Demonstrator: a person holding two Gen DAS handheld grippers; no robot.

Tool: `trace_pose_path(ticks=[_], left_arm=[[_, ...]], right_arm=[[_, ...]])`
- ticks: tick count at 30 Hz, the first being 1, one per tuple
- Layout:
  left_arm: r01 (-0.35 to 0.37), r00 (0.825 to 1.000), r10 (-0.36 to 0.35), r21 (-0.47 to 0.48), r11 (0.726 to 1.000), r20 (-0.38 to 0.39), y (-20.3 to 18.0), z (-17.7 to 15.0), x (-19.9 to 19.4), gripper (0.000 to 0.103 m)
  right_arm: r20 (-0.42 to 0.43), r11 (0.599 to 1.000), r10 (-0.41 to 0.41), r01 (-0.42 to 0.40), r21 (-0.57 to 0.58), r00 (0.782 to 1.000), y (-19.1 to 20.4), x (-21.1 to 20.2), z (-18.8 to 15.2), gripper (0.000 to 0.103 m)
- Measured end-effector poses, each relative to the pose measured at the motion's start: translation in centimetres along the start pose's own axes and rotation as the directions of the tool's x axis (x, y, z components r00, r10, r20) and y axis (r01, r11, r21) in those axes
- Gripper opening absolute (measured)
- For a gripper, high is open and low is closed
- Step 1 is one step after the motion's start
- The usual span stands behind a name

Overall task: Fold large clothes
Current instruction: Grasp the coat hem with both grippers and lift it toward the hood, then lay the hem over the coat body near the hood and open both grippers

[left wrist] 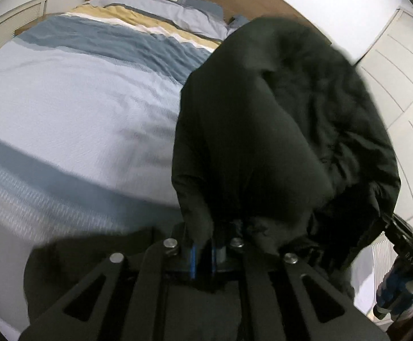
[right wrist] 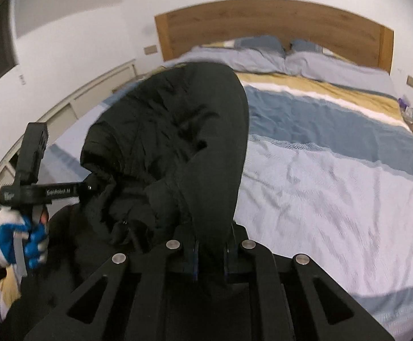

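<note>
My left tongs point(left wrist: 203, 251) and right tongs point(right wrist: 210, 255) each pinch the black jacket point(left wrist: 277, 130), lifted above the bed point(right wrist: 334, 176).

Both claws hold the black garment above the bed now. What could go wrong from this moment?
1. The black garment hangs bunched and crumpled between the left claw and the right claw, so it may land on the bed in a heap, not flat.
2. Each claw seems to pinch only a small bit of thick cloth; the weight might pull it free.
3. The frames are blurred by motion, so a fast swing may twist the garment.
</note>
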State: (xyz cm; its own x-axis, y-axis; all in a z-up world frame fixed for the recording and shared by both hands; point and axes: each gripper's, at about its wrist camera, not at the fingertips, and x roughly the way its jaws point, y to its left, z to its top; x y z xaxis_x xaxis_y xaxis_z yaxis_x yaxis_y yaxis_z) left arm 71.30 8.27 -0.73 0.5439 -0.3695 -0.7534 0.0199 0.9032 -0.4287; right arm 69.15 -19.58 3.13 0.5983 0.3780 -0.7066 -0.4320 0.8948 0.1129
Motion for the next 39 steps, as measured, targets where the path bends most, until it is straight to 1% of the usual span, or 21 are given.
trace_pose_path(ticks=[1,2,4,7,9,11,13,15,19,22,23,24,26,30,34,37,38,39], left_arm=[[0.014,1.000,-0.014,0.006,1.000,0.004,0.0,-1.0,-1.2,0.006],[0.014,1.000,-0.014,0.020,1.000,0.000,-0.1,-2.1,-2.1,0.006],[-0.003,1.000,0.003,0.054,0.999,-0.007,-0.5,-3.9,-3.2,0.006],[-0.020,0.999,0.022,0.049,0.999,-0.042,-0.1,-7.1,-4.4,0.006],[-0.038,0.998,0.040,0.042,0.998,-0.056,0.3,-8.9,-4.8,0.006],[-0.067,0.995,0.070,0.042,0.997,-0.071,0.8,-10.5,-5.1,0.006],[-0.095,0.991,0.098,0.038,0.995,-0.089,1.3,-11.6,-5.0,0.006],[-0.125,0.986,0.126,0.014,0.992,-0.111,2.5,-12.9,-4.9,0.006],[-0.139,0.984,0.134,-0.041,0.989,-0.116,4.0,-14.7,-6.1,0.006],[-0.152,0.983,0.147,-0.036,0.988,-0.111,4.2,-15.3,-7.8,0.006],[-0.157,0.982,0.152,-0.036,0.987,-0.111,4.1,-15.1,-8.2,0.006],[-0.163,0.981,0.157,-0.040,0.986,-0.115,4.3,-15.4,-9.2,0.006],[-0.181,0.978,0.175,-0.048,0.982,-0.118,4.4,-15.7,-10.8,0.007],[-0.211,0.975,0.207,-0.040,0.977,-0.081,5.2,-14.6,-15.2,0.007],[-0.205,0.978,0.204,-0.019,0.979,-0.032,4.1,-12.3,-19.3,0.008],[-0.182,0.983,0.182,-0.006,0.983,0.000,2.1,-9.8,-20.6,0.009],[-0.172,0.985,0.172,-0.001,0.985,0.010,1.2,-8.8,-20.8,0.015],[-0.163,0.986,0.163,0.000,0.987,0.022,0.2,-7.9,-20.7,0.026]], right_arm=[[0.011,1.000,0.005,-0.005,-0.001,1.000,0.4,-1.5,-1.0,0.011],[0.017,1.000,0.008,-0.008,0.001,1.000,0.7,-2.3,-1.6,0.011],[0.022,0.999,0.026,-0.027,0.026,0.999,1.0,-4.5,-3.9,0.011],[-0.006,0.999,0.017,-0.017,0.031,1.000,1.5,-5.9,-7.2,0.011],[-0.037,0.997,0.025,-0.022,0.080,0.999,1.4,-6.3,-9.8,0.011],[-0.052,0.992,0.015,-0.008,0.122,0.999,1.1,-6.6,-11.9,0.012],[-0.057,0.985,0.009,0.001,0.170,0.998,0.7,-6.6,-13.5,0.012],[-0.062,0.978,0.003,0.010,0.208,0.998,0.3,-6.5,-14.9,0.012],[-0.112,0.974,-0.019,0.043,0.223,0.994,0.4,-5.4,-16.8,0.015],[-0.139,0.966,-0.027,0.061,0.250,0.990,0.0,-5.7,-18.1,0.016],[-0.145,0.965,-0.031,0.067,0.254,0.989,-0.1,-6.1,-18.5,0.018],[-0.153,0.964,-0.037,0.076,0.255,0.988,-0.1,-6.5,-18.7,0.021],[-0.162,0.961,-0.047,0.089,0.261,0.986,-0.1,-7.4,-18.9,0.033],[-0.146,0.959,-0.063,0.100,0.265,0.987,0.2,-10.5,-17.6,0.039],[-0.096,0.958,-0.075,0.098,0.269,0.993,0.4,-13.8,-14.3,0.051],[-0.072,0.963,-0.071,0.087,0.256,0.995,0.8,-15.2,-11.7,0.054],[-0.067,0.964,-0.068,0.083,0.253,0.995,1.0,-15.4,-11.0,0.055],[-0.060,0.966,-0.060,0.073,0.248,0.996,1.4,-15.6,-9.8,0.055]])
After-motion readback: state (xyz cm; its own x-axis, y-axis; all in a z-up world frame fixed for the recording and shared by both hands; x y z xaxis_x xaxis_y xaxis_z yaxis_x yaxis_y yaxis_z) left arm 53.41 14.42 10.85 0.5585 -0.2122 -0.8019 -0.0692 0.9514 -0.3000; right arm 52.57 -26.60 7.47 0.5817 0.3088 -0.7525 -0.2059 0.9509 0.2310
